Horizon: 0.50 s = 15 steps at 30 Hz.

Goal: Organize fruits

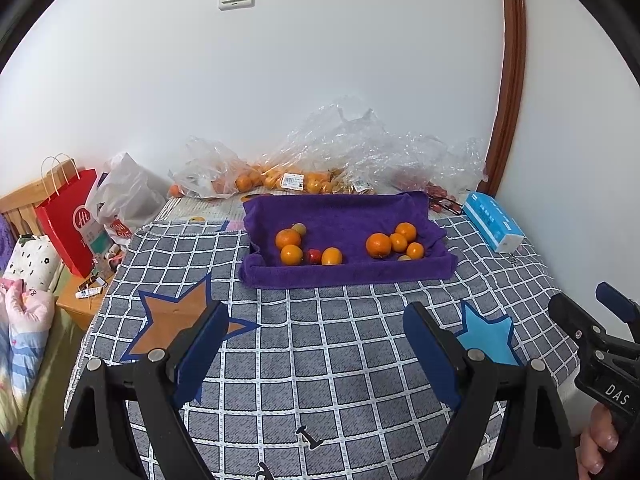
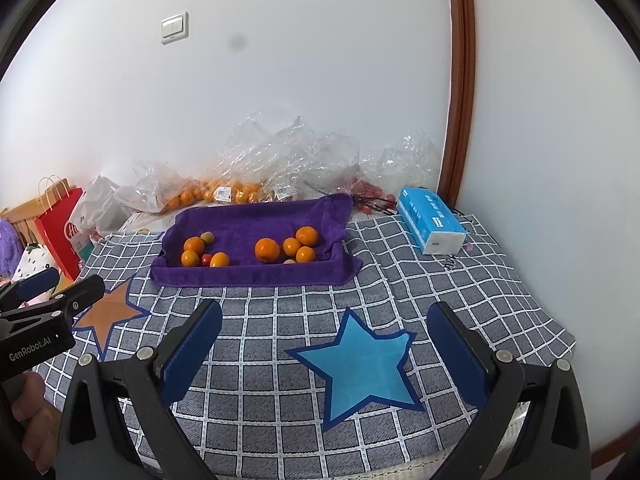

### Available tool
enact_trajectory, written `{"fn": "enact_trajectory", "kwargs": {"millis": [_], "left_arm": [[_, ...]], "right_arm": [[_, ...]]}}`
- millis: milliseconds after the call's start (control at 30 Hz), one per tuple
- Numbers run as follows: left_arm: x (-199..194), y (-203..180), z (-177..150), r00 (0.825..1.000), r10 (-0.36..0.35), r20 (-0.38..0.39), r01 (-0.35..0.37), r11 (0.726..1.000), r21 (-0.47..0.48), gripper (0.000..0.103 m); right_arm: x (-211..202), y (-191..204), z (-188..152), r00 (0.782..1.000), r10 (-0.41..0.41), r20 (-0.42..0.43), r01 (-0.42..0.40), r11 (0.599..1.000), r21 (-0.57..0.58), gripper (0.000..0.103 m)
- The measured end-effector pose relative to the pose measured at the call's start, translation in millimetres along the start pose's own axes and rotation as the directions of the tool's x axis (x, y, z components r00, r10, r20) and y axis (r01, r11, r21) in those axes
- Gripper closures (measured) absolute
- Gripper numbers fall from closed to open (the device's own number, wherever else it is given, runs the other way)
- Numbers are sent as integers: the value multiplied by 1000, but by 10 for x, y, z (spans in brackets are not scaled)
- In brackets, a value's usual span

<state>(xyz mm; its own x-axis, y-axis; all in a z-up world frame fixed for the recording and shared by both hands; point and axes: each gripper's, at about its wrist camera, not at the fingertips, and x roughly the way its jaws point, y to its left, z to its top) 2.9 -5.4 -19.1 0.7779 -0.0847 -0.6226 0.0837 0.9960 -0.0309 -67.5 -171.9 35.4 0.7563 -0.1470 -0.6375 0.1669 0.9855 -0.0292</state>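
Left wrist: tray [image 1: 344, 276] long axis left-right, oranges [image 1: 378, 245] inside | left gripper [image 1: 316, 356], right gripper [image 2: 324, 354] agape, empty | right wrist alone: tomatoes [image 2: 370, 190] far right

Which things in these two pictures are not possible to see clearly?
- Fruit in the plastic bags, both views: crinkled film blurs it, so no count.
- Pale fruit in the purple towel tray, right wrist view: the front fold hides most of it.
- Price label: print too small.
- Red bag: contents unseen.

oranges [image 1: 378, 245] on purple towel [image 1: 344, 212]
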Motion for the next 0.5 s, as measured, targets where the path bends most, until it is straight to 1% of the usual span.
{"fn": "enact_trajectory", "kwargs": {"millis": [500], "left_arm": [[-12, 0, 6, 1000, -5, 3, 5, 1000, -6, 14]], "right_arm": [[-14, 6, 8, 1000, 3, 4, -3, 1000, -5, 2]]}}
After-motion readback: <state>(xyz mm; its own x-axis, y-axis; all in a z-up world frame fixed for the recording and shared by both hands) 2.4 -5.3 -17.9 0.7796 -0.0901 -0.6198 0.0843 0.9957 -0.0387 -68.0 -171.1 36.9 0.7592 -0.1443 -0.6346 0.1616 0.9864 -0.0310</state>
